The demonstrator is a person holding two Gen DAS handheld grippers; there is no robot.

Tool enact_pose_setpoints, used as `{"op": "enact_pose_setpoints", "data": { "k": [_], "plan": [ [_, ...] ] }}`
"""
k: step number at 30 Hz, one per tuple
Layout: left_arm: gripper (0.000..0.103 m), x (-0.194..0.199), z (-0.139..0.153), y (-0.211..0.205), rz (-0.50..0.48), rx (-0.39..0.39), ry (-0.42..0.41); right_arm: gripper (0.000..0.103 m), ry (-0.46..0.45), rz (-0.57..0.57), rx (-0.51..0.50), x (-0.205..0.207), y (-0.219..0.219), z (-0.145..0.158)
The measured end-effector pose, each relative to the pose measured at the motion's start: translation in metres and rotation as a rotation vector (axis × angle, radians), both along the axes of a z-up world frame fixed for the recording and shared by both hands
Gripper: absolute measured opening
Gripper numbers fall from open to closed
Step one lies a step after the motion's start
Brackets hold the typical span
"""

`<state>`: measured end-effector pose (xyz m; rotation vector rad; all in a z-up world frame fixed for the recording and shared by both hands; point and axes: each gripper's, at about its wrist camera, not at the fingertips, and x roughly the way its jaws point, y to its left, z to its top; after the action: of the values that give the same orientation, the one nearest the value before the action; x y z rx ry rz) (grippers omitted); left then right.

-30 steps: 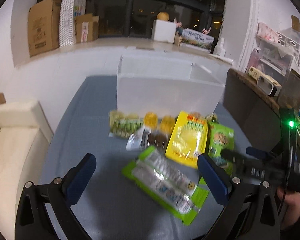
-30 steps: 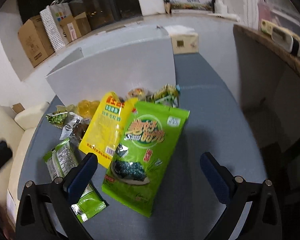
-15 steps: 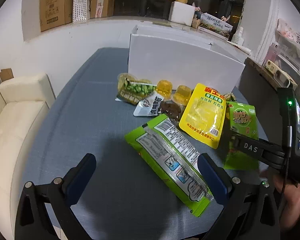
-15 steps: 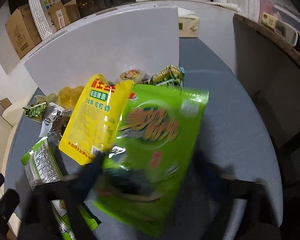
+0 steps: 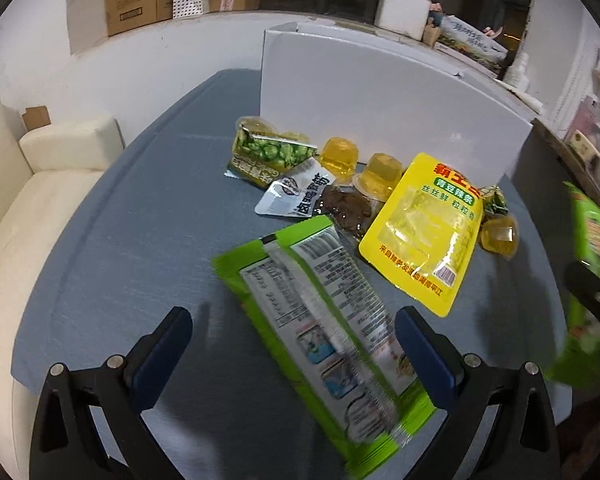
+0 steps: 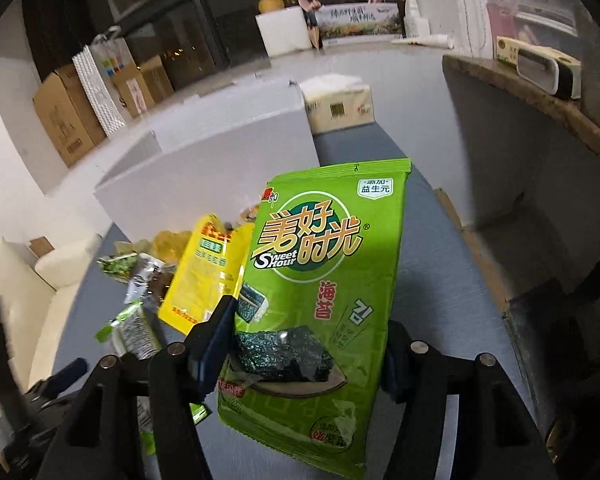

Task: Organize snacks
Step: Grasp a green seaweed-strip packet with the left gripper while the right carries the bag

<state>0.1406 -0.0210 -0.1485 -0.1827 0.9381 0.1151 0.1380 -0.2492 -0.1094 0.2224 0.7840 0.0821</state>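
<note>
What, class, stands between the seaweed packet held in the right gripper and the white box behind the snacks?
Nothing visible blocks it. The right gripper holds the seaweed packet above the table; the yellow pouch lies lower left, and the white box lies beyond.

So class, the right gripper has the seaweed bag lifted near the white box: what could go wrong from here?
1. The right gripper pinches only the lower part of the seaweed bag; it may flop or slip.
2. The tall white box wall could snag it.
3. The open left gripper hovers over the green snack pack.
</note>
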Motion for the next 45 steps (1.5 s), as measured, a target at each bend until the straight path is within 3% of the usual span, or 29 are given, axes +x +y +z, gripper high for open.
{"op": "enact_pose_setpoints", "data": {
  "k": [5,10,16,21,28,35,40,45],
  "plan": [
    [0.103,0.012,-0.007,-0.011,0.028,0.034,0.013,0.066,-0.024,0.025,0.003,-0.005,-0.001,0.007],
    [0.085,0.019,-0.018,-0.015,0.033,0.041,0.024,0.066,-0.024,0.039,0.018,-0.004,-0.003,0.003],
    [0.079,0.013,-0.015,-0.013,-0.041,0.011,-0.011,0.066,-0.029,0.060,0.037,-0.006,-0.003,0.002],
    [0.079,-0.002,0.009,-0.004,-0.118,-0.005,-0.084,0.066,-0.044,0.086,0.044,-0.007,0.002,0.005],
    [0.079,-0.006,0.068,0.004,-0.238,0.024,-0.247,0.066,-0.094,0.149,0.034,0.006,0.015,0.023],
    [0.079,0.063,0.124,0.009,-0.303,0.065,-0.368,0.066,-0.184,0.234,-0.016,0.063,0.035,0.070],
    [0.079,0.135,0.155,0.010,-0.319,0.071,-0.400,0.066,-0.170,0.264,0.010,0.132,0.044,0.090],
    [0.080,0.197,0.170,0.006,-0.334,0.109,-0.408,0.067,-0.160,0.275,-0.030,0.195,0.056,0.099]
  ]
}}
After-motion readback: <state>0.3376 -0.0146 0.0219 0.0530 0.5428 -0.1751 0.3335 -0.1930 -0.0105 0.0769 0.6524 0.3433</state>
